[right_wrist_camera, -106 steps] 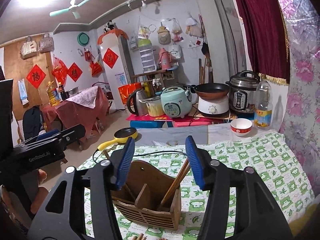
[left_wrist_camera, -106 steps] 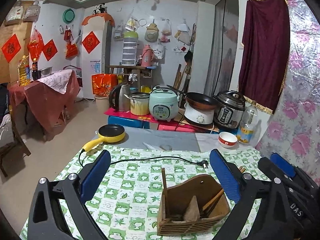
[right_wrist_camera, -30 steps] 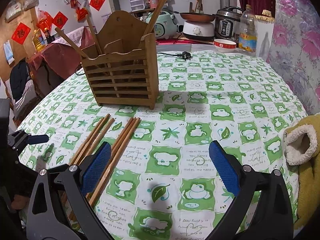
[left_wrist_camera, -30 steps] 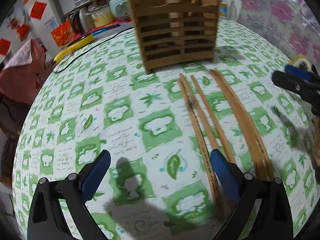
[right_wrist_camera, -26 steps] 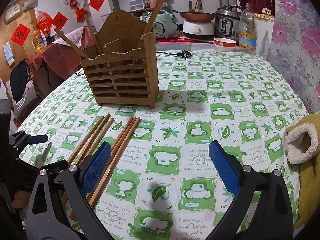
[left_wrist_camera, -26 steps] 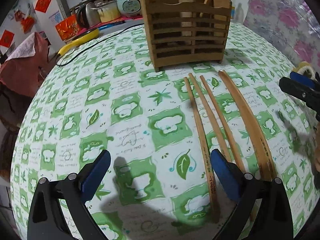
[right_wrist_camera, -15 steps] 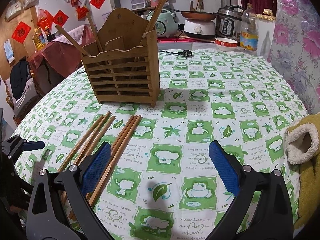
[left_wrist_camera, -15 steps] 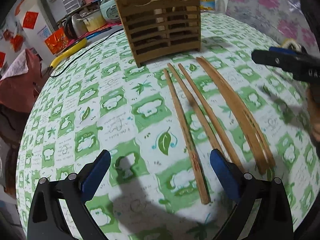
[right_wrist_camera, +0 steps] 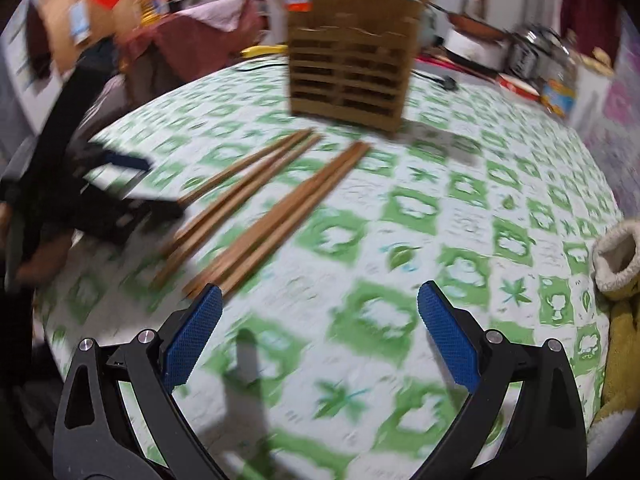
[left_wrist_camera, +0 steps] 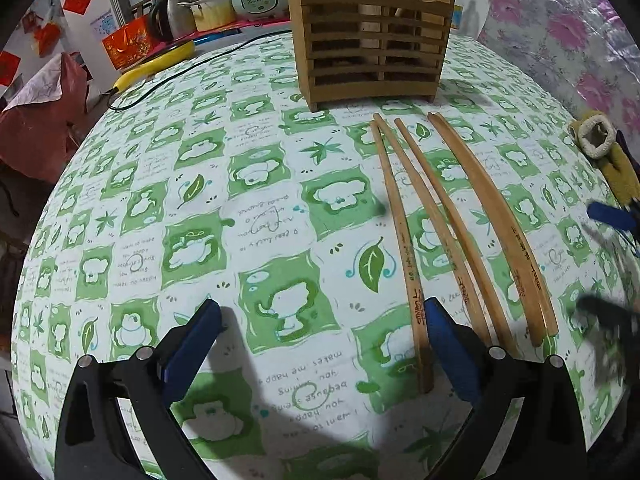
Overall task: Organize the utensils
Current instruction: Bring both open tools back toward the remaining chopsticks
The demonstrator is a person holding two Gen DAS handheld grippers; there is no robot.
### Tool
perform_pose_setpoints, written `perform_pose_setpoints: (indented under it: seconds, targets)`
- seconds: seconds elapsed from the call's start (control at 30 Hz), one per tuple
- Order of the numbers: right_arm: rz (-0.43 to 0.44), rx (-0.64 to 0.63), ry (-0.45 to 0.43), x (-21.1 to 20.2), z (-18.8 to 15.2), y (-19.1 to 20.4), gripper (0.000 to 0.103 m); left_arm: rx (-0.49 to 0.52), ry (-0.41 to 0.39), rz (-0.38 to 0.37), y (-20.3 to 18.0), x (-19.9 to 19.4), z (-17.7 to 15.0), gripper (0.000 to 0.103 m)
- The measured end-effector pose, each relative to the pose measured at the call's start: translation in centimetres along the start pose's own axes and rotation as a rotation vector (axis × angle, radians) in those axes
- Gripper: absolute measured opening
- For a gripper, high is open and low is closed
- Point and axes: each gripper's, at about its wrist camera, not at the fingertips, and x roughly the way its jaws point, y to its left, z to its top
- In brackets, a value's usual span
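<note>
A round table covered with a white cloth printed with green squares, leaves and cartoon animals (left_wrist_camera: 272, 208) fills both views. The cloth carries small handwritten-style English lines, upside down from the left wrist view; fragments such as "makes me happy" and "I feel lucky" can be read, the rest is too distorted.

Five long brown wooden chopsticks (left_wrist_camera: 440, 216) lie flat on the cloth, side by side, their thin tips towards a slatted brown wooden utensil holder (left_wrist_camera: 372, 36) that stands upright on the table just beyond them. Three lie slightly fanned on the left; two lie pressed together on the right. Their thick ends bear dark red stamped characters, too small to read. At least one more chopstick leans inside the holder, in its right part.

The left gripper with black arms and blue pads (left_wrist_camera: 320, 344) hangs low over the cloth, jaws spread wide and empty; its right pad (left_wrist_camera: 450, 350) sits just beside the thick end of the leftmost chopstick, and contact cannot be judged.

The right gripper of the same make (right_wrist_camera: 320, 328) is also spread wide, holding nothing, above bare cloth; that view is blurred. Its left pad (right_wrist_camera: 194, 334) is near the thick ends of the paired chopsticks.

A yellow fleece-lined sleeve cuff (right_wrist_camera: 616, 260) rests at the table's right edge.
</note>
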Motion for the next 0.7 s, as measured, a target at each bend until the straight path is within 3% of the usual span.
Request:
perform_pose_setpoints:
  seconds: [0.13,0.33,0.43,0.7]
  targets:
    - [-0.06,-0.13,0.031,0.6,-0.5,2.9,0.095,-0.003,-0.001,0.001,0.0,-0.1,0.0,0.099]
    - [-0.068,-0.133,0.055,1.3,-0.2,3.6,0.094,-0.005,-0.002,0.004,0.0,-0.1,0.0,0.099]
    - [-0.088,-0.082,0.067,1.4,-0.2,2.4,0.092,-0.004,-0.002,0.003,0.0,0.0,0.0,0.099]
    - [-0.156,0.116,0.068,0.6,-1.5,-3.7,0.069,0.004,-0.006,0.019,0.1,-0.8,-0.9,0.099]
